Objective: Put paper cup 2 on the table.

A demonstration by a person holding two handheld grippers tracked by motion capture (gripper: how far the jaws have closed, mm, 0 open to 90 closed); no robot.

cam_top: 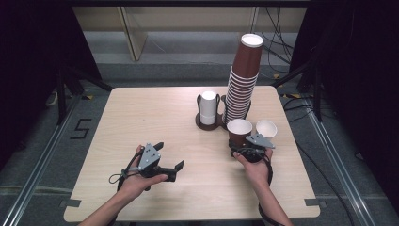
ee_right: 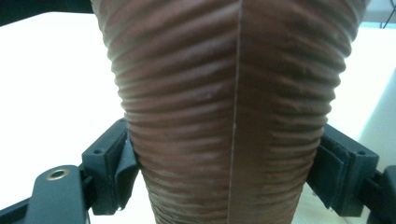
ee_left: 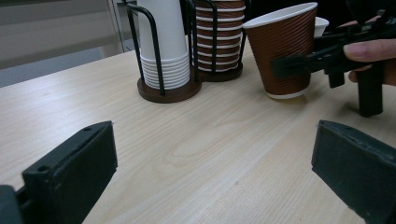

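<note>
Two hand-held tongs work over a pale wooden desk (cam_top: 141,117). Nearest the camera, the left tongs (cam_top: 170,160) rest low over the desk's front in the person's left hand (cam_top: 139,181), jaws spread wide and released with only bare wood between them. To the right and slightly farther back, the right tongs (cam_top: 240,149) grasp a brown ribbed paper cup (cam_top: 239,132) around its lower wall, a black pad pressed to each side; the cup stands upright at the desk's right-centre, its base at the surface. Just beside it, to the right, a second cup (cam_top: 266,128) lies tipped, its white inside facing the camera. Behind both stands a black wire cup holder (cam_top: 208,123) on a dark round base, with a short stack of white cups (cam_top: 208,107) in one bay and a tall leaning stack of brown cups (cam_top: 242,80) in the other.
</note>
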